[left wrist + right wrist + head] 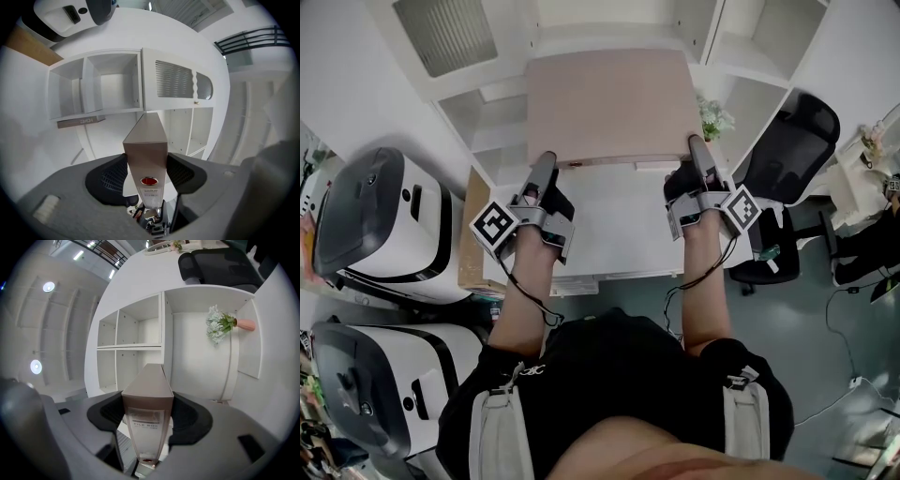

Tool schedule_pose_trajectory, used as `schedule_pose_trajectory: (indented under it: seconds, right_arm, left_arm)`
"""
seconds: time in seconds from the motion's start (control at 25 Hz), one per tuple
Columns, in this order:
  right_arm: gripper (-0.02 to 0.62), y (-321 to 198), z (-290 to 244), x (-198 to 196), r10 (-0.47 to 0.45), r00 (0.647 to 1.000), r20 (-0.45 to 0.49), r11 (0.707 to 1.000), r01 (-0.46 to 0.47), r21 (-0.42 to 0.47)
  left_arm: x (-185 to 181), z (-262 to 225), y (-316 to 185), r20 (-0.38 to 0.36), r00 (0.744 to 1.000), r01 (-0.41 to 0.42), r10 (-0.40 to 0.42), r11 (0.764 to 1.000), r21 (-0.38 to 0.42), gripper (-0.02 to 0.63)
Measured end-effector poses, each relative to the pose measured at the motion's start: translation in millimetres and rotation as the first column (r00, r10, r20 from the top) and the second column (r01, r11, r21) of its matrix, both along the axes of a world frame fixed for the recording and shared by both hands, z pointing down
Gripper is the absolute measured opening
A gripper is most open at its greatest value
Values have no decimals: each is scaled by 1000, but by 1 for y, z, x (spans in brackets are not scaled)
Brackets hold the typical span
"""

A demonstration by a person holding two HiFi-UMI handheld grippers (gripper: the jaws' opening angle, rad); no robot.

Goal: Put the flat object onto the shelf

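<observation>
The box (609,103), a flat beige file box, is held between 2 grippers in front of the white shelf (748,67). It lies flat with its broad face up, above the white worktop (614,239).

The left gripper (547,159) is clamped on the box's near left corner. In the left gripper view its dark pads press both faces of the box, which runs edge-on away from the camera. The right gripper (697,148) is clamped on the near right corner in the same way, and a "FILE BOX" label shows between its jaws.

The box's far edge reaches toward the shelf's middle column. Whether it rests on a board there cannot be told. 1 open compartment to the right holds flowers (713,118) in a pink vase. A black chair (795,131) stands at the right, and 2 white machines (380,220) stand at the left.
</observation>
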State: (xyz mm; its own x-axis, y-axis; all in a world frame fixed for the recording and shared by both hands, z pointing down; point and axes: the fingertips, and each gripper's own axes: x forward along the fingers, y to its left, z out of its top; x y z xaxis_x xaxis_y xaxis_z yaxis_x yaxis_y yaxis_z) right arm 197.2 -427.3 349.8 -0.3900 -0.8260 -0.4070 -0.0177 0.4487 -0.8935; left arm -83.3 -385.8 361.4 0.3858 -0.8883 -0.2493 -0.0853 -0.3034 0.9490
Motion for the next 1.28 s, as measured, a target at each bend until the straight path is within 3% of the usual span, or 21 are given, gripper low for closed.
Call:
schedule_pose_trajectory:
  seconds: [0.64,0.88,1.0,1.28]
  right_arm:
    - [279,-19,-29,-5,8,1000,11,999,-8,37]
    - [279,-36,-28,-5,11,1000,12,1000,-11,2]
    - [279,-67,-33,-4,14,1000,19,1000,-13,-29]
    - [279,-78,-36,-5,13,999,44,999,-11,-38]
  left_arm:
    - [-6,-30,-21,20,1000,6,-7,999,52,262]
    - [-8,-29,-40,32,999,15,-16,999,34,264]
    - [-7,-36,-72,39,999,13,-14,1000,26,264]
    - [-7,-50,-80,84,996,17,-25,995,98,264]
